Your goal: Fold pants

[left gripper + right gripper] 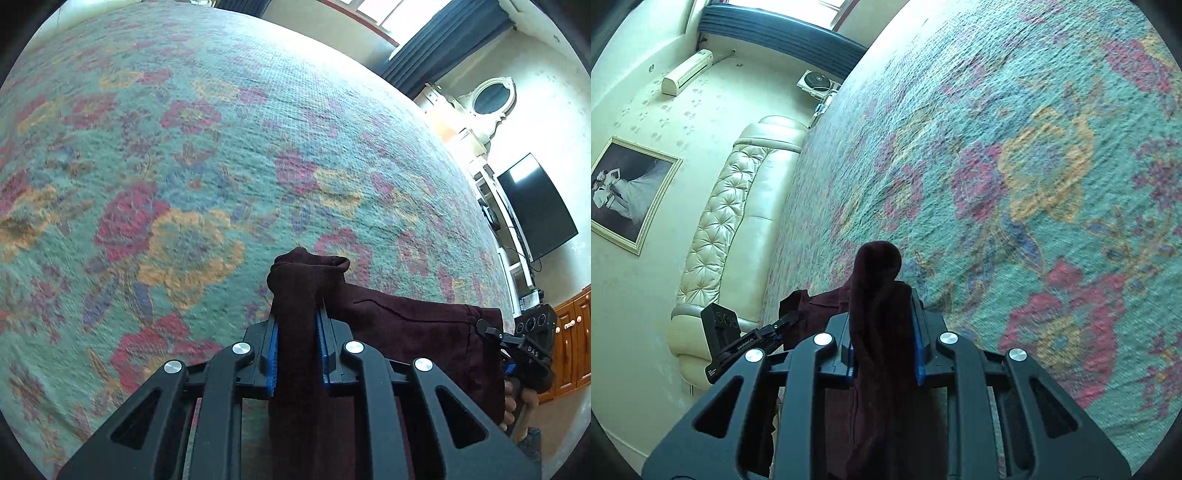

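Dark maroon pants hang between my two grippers above a floral bedspread. My left gripper is shut on a bunched edge of the pants, which pokes up past the blue pads. My right gripper is shut on another bunched part of the pants. The cloth stretches sideways from each gripper toward the other. The right gripper also shows at the right edge of the left wrist view, and the left gripper at the left of the right wrist view.
The teal bedspread with red and yellow flowers fills both views. A cream tufted headboard and a framed picture are beyond it. A black TV, a white dresser with an oval mirror and wooden cabinets line the wall.
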